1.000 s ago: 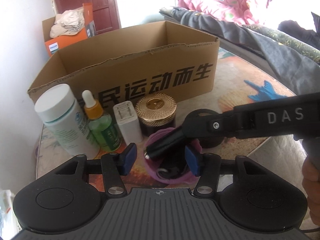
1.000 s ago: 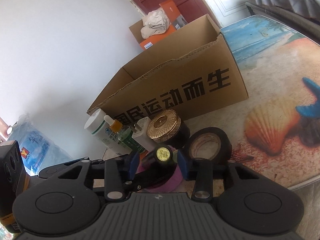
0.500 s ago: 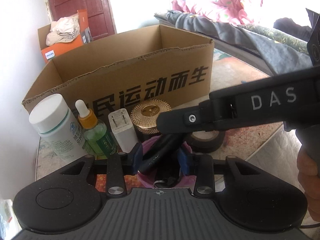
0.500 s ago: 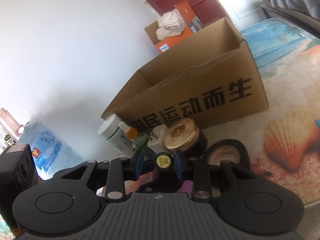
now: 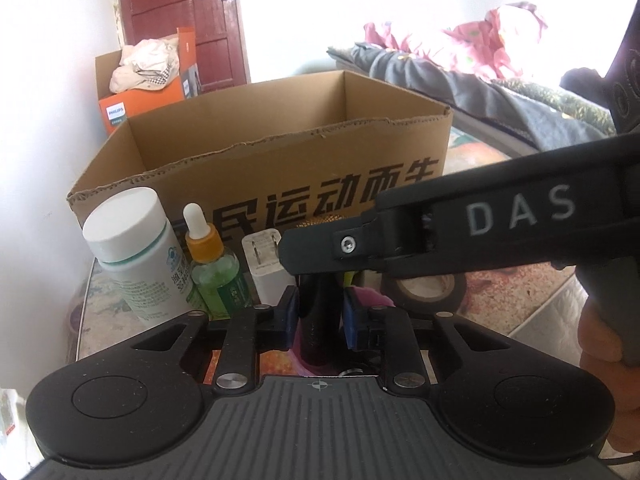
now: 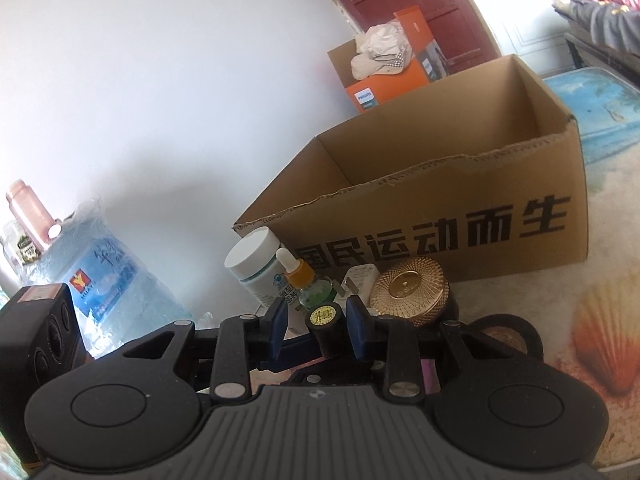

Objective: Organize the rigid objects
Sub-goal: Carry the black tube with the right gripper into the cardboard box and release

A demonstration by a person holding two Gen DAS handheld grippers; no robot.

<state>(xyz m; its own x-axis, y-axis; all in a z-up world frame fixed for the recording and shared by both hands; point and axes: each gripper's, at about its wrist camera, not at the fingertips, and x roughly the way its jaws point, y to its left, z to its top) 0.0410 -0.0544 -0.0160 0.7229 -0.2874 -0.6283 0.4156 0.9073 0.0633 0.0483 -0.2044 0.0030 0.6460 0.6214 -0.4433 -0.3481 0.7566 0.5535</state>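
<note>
**Two grippers on one black cylinder before an open carton**

At far left of the left wrist view stands a smooth white plastic bottle (image 5: 136, 256) with a flat screw cap. Beside it is one green glass dropper bottle (image 5: 212, 268) with an orange collar and white rubber bulb, then one white boxy plug adapter (image 5: 264, 264), prongs up. Next is a ribbed gold lid on a dark jar (image 6: 408, 292), then one matte roll of black tape (image 5: 424, 292) lying flat.

In the middle, the left gripper (image 5: 318, 316) is closing, its blue pads against a glossy black cylinder (image 5: 318, 312) that rises above a purple ring. The right gripper (image 6: 316, 328) clamps the same cylinder near its yellow-labelled end cap (image 6: 325, 314); its black arm, lettered DAS, crosses the left wrist view, with a hand (image 5: 600, 344) on its handle at right.

Behind the row sits one brown corrugated cardboard box (image 5: 280, 168), top open with ragged edges and bold black characters on its front. All rest on a round table (image 6: 600, 320) printed with shells and a beach. Beyond it are a white wall, a red-brown panelled door (image 5: 180, 12), one orange box with cloth in it, and heaped bedding at right.
</note>
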